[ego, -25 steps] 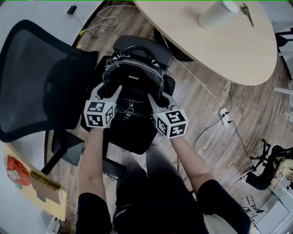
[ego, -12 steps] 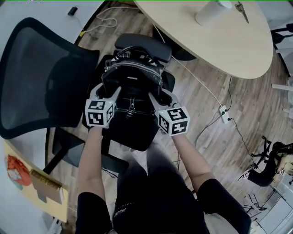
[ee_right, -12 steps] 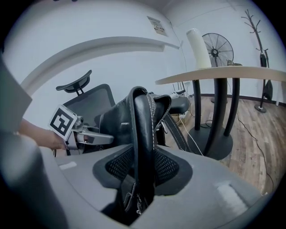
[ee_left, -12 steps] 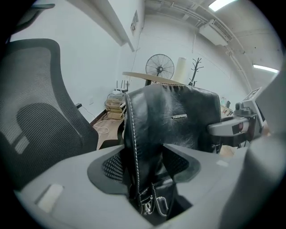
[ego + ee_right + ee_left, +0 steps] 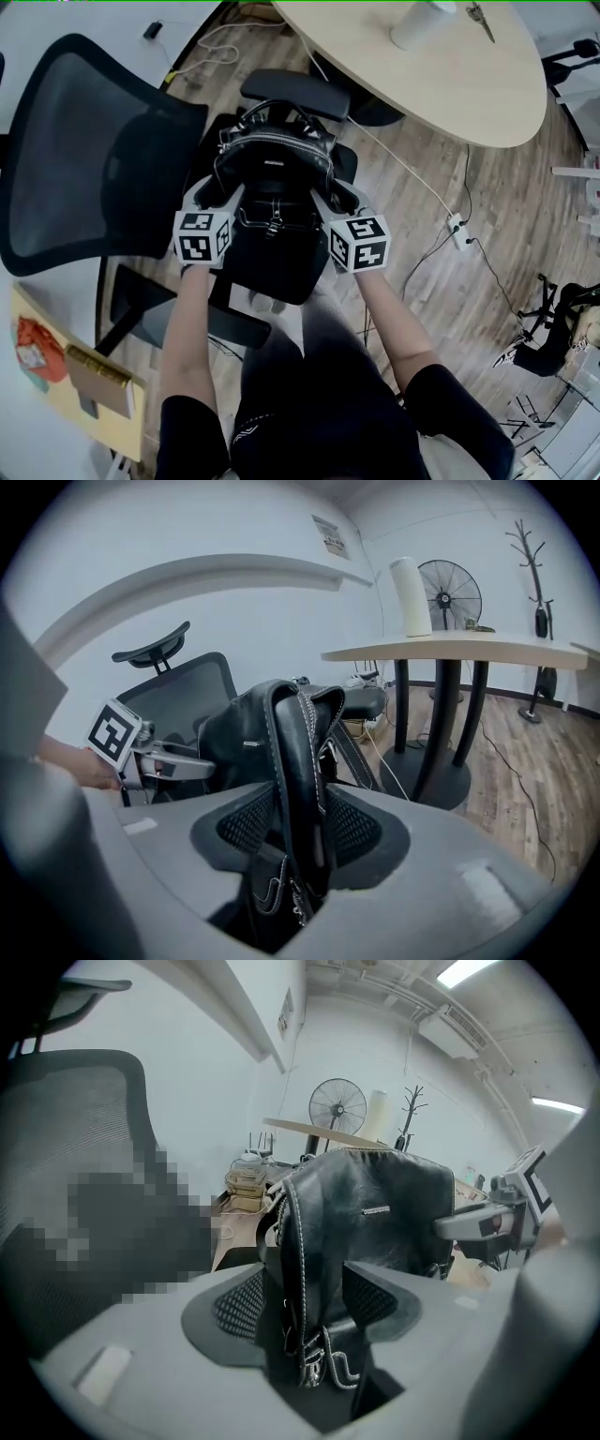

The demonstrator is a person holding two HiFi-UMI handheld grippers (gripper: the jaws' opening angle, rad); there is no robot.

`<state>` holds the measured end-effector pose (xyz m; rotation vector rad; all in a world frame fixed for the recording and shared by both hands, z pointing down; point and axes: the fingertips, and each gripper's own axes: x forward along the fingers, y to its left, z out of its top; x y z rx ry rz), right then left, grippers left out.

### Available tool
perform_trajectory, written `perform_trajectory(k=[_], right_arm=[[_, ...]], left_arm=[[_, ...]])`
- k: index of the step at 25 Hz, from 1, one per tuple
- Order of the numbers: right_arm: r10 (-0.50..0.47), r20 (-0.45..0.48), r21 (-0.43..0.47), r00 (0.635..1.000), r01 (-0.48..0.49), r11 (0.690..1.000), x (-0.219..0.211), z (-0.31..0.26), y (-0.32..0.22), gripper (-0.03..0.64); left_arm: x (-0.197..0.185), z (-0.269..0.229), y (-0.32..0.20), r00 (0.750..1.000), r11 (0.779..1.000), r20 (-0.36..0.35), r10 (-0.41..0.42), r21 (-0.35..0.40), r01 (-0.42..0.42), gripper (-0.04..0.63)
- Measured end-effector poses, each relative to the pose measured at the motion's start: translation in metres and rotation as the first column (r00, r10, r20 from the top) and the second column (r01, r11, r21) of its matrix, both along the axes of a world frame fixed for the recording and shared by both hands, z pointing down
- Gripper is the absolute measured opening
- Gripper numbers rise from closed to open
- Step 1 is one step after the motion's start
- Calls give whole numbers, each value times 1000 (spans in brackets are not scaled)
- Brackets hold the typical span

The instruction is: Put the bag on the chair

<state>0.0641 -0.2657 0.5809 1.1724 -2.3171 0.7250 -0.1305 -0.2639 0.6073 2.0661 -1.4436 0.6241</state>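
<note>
Office, judging by mesh chair, round table, fan and power strip on wood floor (white walls, ceiling strip lights too).

**Head view.** One bag is shown near the centre. One chair is counted at ten o'clock. One round table is counted at one o'clock, with one white roll stood on it at twelve o'clock. One power strip is seen at three o'clock. Two grippers are counted: the left gripper and the right gripper.

**Left gripper view.** One fan and one coat stand are counted at twelve o'clock.
</note>
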Motion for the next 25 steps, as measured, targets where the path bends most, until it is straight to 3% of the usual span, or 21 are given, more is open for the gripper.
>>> perform_trajectory(k=[13, 25], right_arm=[[88, -16, 21, 996, -88, 996, 19, -24, 31, 180], [136, -1, 23, 991, -136, 990, 27, -46, 71, 127]], left_arm=[[-7, -21, 40, 1000, 1000, -28, -3, 16, 4, 252], [1, -54, 83, 996, 997, -89, 6, 72, 0, 157]])
